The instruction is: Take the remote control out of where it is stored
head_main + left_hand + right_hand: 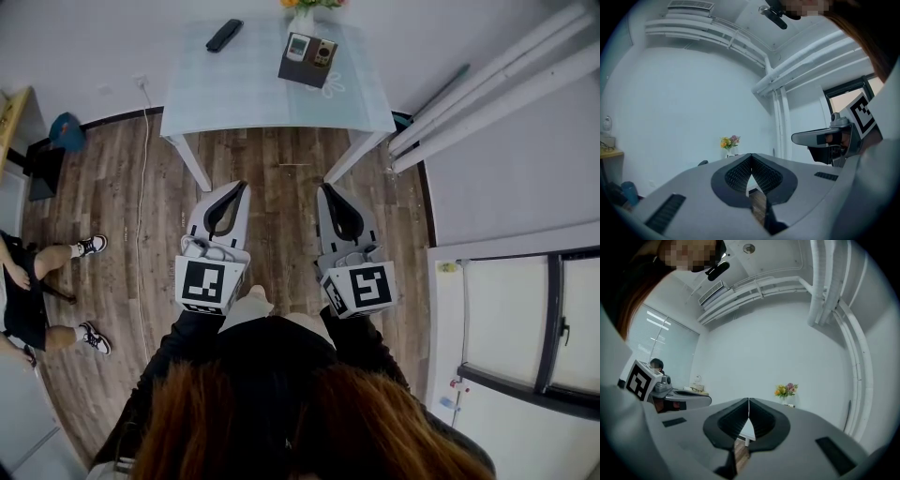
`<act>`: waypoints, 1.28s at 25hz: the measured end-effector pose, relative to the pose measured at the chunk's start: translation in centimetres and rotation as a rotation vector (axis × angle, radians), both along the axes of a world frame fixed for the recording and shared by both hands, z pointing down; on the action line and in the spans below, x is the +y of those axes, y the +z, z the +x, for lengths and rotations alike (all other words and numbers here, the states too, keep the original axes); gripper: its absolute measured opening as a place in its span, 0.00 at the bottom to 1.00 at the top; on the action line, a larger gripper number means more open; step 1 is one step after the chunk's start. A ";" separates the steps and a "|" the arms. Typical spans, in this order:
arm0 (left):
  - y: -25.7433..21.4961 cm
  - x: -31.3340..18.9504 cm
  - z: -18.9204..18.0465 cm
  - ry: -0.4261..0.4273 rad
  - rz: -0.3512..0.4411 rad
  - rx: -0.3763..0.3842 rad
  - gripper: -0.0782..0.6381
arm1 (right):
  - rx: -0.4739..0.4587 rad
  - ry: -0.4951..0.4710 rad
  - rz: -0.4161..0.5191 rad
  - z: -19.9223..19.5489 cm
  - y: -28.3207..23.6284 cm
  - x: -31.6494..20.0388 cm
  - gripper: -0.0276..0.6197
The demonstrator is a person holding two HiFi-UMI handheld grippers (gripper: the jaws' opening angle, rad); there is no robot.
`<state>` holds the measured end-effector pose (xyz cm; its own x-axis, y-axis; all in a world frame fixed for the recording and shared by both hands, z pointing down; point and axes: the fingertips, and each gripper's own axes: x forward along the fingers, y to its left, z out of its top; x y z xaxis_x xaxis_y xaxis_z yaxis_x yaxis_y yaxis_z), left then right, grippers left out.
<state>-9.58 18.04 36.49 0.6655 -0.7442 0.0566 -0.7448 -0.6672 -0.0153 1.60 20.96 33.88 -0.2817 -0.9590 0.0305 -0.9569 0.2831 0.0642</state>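
Nearest, the grey left tool [234, 187] and grey right tool [328, 188], both pressed together and empty since nothing is within reach, aim at the white remote [297, 47] in its dark square holder [305, 73] on the pale glass counter [253, 98].

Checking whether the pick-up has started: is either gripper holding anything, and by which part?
Nothing is held. The left gripper and the right gripper are both shut and empty, short of the table.

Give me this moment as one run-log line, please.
left gripper: shut, empty | right gripper: shut, empty | box: on table, not yet reached
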 end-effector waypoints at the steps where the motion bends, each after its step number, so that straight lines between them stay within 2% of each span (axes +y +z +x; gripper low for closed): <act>1: 0.0 -0.3 -0.1 -0.001 0.000 0.000 0.12 | 0.012 0.000 0.003 -0.1 0.0 -0.3 0.07; 15: 1.1 -3.0 -1.7 -0.038 -0.028 -0.021 0.12 | -0.006 0.005 -0.010 0.4 0.7 -3.4 0.07; 23: 0.9 -5.4 -1.4 -0.067 -0.020 -0.027 0.12 | -0.016 -0.044 -0.004 -0.2 0.9 -6.8 0.07; 32: 0.2 -10.3 0.4 -0.103 -0.009 -0.024 0.12 | -0.015 -0.093 0.006 1.4 0.3 -12.5 0.07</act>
<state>-9.22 7.71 36.67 0.5838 -0.8081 0.0787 -0.8090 -0.5871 -0.0277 2.97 8.44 34.14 -0.3700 -0.9288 0.0196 -0.9274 0.3705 0.0520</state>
